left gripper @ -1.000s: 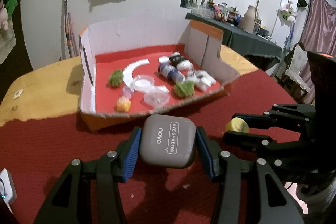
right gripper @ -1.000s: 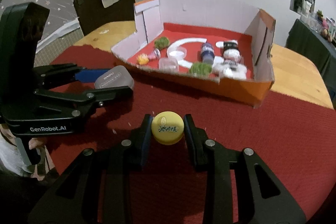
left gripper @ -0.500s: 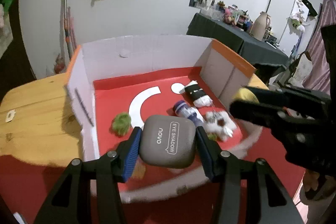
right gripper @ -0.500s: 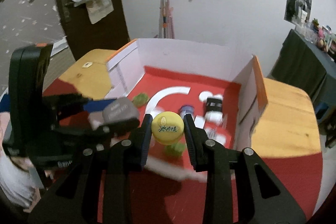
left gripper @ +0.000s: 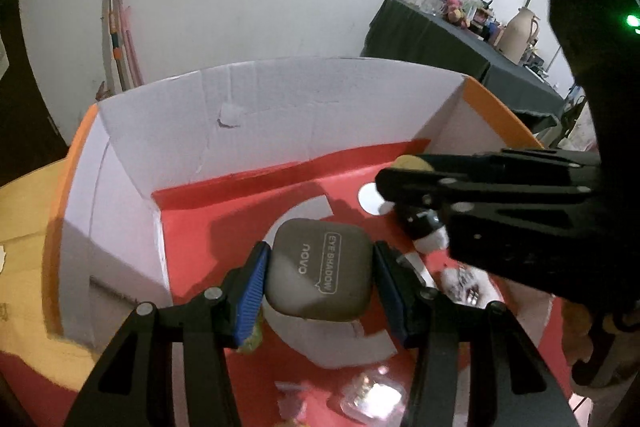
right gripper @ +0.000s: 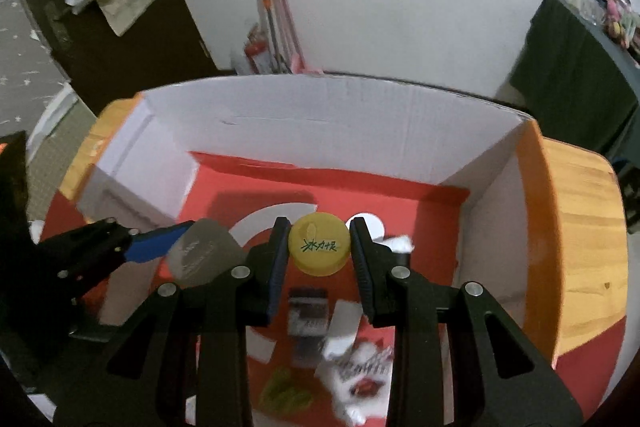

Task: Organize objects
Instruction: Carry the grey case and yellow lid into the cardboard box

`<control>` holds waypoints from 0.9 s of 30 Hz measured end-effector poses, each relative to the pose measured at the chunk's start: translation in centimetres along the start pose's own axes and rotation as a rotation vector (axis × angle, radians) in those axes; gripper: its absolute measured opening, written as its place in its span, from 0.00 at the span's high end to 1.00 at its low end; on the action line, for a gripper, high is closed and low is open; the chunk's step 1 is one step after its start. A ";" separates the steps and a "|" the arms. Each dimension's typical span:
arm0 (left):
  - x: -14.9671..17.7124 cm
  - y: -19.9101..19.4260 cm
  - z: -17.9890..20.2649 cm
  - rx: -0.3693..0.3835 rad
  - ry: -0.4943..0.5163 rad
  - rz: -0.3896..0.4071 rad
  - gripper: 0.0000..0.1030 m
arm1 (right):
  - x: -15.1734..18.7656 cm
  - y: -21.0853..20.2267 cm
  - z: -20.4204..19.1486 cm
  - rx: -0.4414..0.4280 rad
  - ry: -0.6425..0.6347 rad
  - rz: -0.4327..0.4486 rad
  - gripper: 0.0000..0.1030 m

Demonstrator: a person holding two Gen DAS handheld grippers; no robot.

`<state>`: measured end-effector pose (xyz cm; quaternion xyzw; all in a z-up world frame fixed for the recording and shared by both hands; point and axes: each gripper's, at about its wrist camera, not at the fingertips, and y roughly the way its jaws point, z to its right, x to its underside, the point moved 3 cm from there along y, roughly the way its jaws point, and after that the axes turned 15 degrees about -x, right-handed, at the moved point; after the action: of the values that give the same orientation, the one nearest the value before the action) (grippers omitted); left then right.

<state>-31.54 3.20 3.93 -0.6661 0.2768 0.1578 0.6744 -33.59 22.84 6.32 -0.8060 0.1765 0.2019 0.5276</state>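
My left gripper point(left gripper: 320, 281) is shut on a grey eye-shadow case point(left gripper: 318, 279) and holds it above the red floor of the open cardboard box point(left gripper: 256, 115). My right gripper point(right gripper: 319, 247) is shut on a yellow bottle cap point(right gripper: 319, 247) and holds it over the same box point(right gripper: 360, 131), to the right of the left gripper point(right gripper: 188, 247). The right gripper also shows in the left wrist view point(left gripper: 404, 171), with the cap's edge just visible. The case also shows in the right wrist view point(right gripper: 204, 255).
Inside the box lie a white arc printed on the floor point(left gripper: 344, 339), a small dark bottle point(right gripper: 307, 323), white wrapped items point(right gripper: 360, 367), a green pom-pom point(right gripper: 284, 393) and clear plastic lids point(left gripper: 372, 397). The box stands on a wooden table point(right gripper: 580, 235) with a red cloth.
Both grippers have moved forward from over the red cloth to over the box's inside, each still holding its object. The box's back wall is much closer.
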 end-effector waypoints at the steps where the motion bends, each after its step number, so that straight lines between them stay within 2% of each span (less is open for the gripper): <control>1: -0.2 0.3 0.0 -0.007 0.003 -0.003 0.48 | -0.3 0.6 0.3 -0.002 0.015 -0.012 0.72; 17: -0.6 4.7 -0.1 0.009 -0.010 -0.105 0.48 | -0.4 4.9 2.0 0.041 0.061 -0.158 0.72; 27: -0.5 5.2 0.6 -0.014 0.008 -0.131 0.48 | -0.2 5.0 1.8 0.044 0.057 -0.181 0.71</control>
<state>-34.83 4.17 -0.01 -0.6880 0.2342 0.1126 0.6776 -36.48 22.61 1.85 -0.8123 0.1221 0.1265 0.5561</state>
